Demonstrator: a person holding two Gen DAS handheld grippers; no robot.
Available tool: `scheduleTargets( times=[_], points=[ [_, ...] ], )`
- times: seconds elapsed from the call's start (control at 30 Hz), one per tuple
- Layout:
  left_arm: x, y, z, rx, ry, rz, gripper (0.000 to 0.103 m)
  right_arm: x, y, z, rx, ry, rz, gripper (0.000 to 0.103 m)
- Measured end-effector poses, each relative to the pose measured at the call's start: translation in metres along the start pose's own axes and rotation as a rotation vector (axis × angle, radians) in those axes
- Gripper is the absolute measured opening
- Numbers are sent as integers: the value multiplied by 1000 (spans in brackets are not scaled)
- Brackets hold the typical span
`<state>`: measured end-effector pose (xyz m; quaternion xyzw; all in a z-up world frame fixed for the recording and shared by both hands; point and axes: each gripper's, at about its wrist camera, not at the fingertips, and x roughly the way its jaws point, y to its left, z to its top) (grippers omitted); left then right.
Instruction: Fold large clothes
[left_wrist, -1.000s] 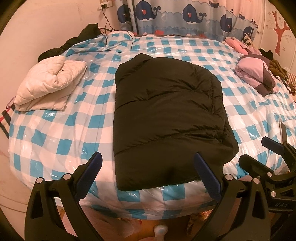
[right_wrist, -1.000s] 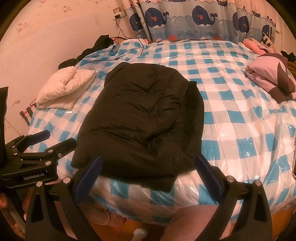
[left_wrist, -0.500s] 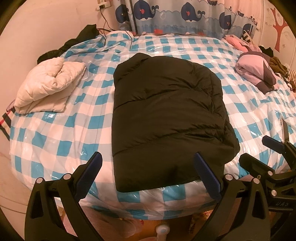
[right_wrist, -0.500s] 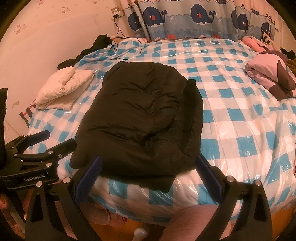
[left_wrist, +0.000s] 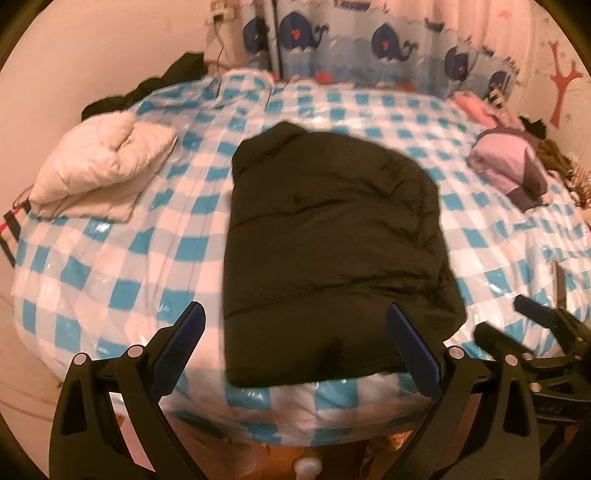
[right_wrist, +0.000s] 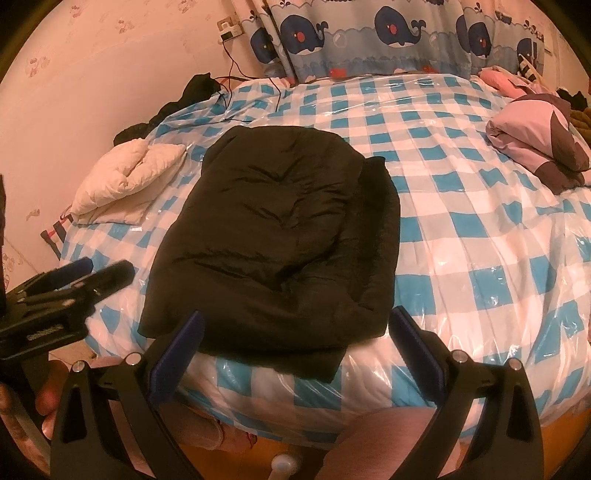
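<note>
Right up close, the left gripper (left_wrist: 295, 343) has its two fingers wide apart, with nothing between them. It hangs over the near edge of the bed (left_wrist: 110, 273). The right gripper (right_wrist: 295, 347) is spread wide too, and it holds nothing. It sits just to the right of the left one, also at the near edge. Each gripper shows at the side of the other's view.

Just past the fingers lies the black coat (left_wrist: 332, 243). It is folded into a long block and lies flat in the middle of the bed, with its near end at the bed's edge. On its right side a dark layer sticks out from under the top fold. Neither gripper touches it.

The bed has a blue and white check sheet under shiny clear plastic.

Farther back on the left is a folded white coat (left_wrist: 103, 166), well apart from the black one. On the right side is a folded pink and purple coat (right_wrist: 539, 147). A pile of dark clothes (right_wrist: 166, 114) sits at the far left corner.

At the very back hangs a whale curtain (right_wrist: 388, 33), and a wire runs down from a plug (right_wrist: 231, 31) on the wall.
</note>
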<state>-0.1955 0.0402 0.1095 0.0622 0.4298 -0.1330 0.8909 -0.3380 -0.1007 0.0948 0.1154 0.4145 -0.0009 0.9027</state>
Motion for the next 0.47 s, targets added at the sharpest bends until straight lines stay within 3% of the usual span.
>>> scheduleTargets(
  times=[0.1,0.2,0.47],
  points=[
    [8,0,-2,-15,55,-24,95,-11,19,-20,2,-7,5,96],
    [6,-8,-4,18,46,11,95,-25,42,-45,3,-14,10,96],
    [-7,-22,-4,65,24,23,95,-67,108,-120,15,-28,14,96]
  ],
)
